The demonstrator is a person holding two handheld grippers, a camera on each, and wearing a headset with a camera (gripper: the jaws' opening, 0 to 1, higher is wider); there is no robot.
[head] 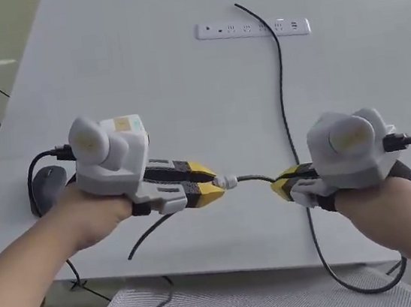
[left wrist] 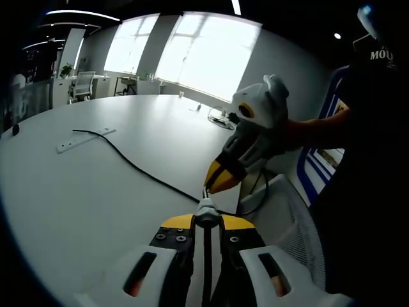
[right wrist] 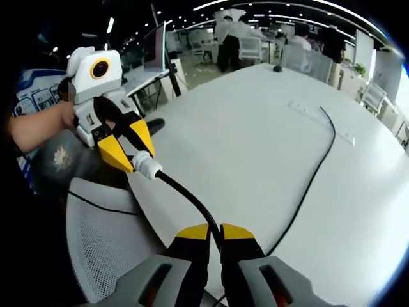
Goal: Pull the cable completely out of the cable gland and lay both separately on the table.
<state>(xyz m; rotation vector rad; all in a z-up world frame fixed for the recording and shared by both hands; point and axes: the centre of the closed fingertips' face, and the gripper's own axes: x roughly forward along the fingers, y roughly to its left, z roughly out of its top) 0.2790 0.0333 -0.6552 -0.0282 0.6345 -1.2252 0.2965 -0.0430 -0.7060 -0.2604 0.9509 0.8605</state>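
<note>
In the left gripper view, white capital letters starting with "MO" stand on the person's black cloth shirt, at the far upper right, cut by the edge. Nothing else can be read.

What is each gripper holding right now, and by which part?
The left gripper holds the gland by its back end; the right gripper holds the cable a short way out from the gland.

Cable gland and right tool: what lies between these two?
A short stretch of black cable, running from the cable gland held in the left tool to the right tool, clear in the head view.
</note>
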